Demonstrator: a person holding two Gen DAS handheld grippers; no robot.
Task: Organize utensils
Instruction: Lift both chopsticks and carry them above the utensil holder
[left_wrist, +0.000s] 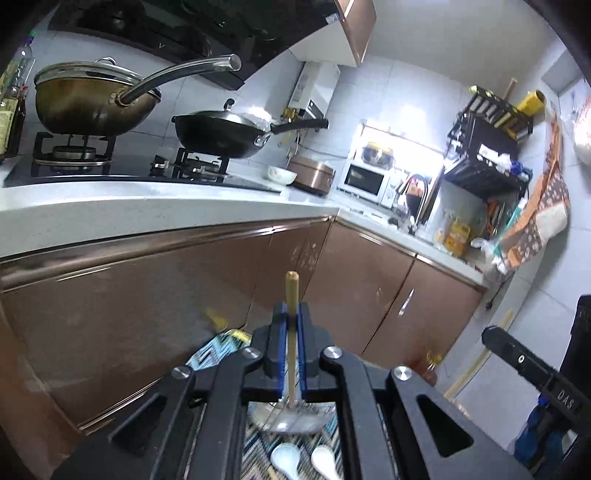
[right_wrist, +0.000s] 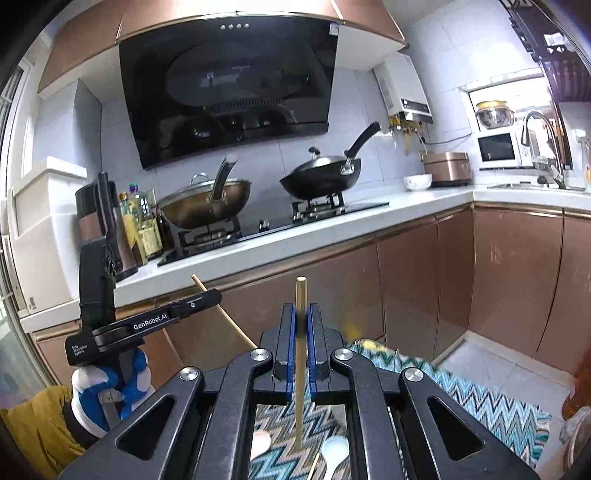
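Each gripper (left_wrist: 291, 314) (right_wrist: 301, 314) around a chopstick (left_wrist: 291, 291) (right_wrist: 301, 295)

Both grippers' fingers (left_wrist: 291, 314) (right_wrist: 301, 317) clamped, raised.

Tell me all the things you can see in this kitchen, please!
Chopsticks: two, tan wood, one clamped in each gripper.
Spoons: two, white, on the zigzag cloth below.
Woks: two, one brassy with glass lid, one black, on the stove.
Bowl: one, white, on the counter.
Rice cooker: one, copper, beside the bowl.
Microwave: one, white, far corner.
Range hood: one, black, above the stove.
Left gripper: black with blue pads.
Right gripper: same.
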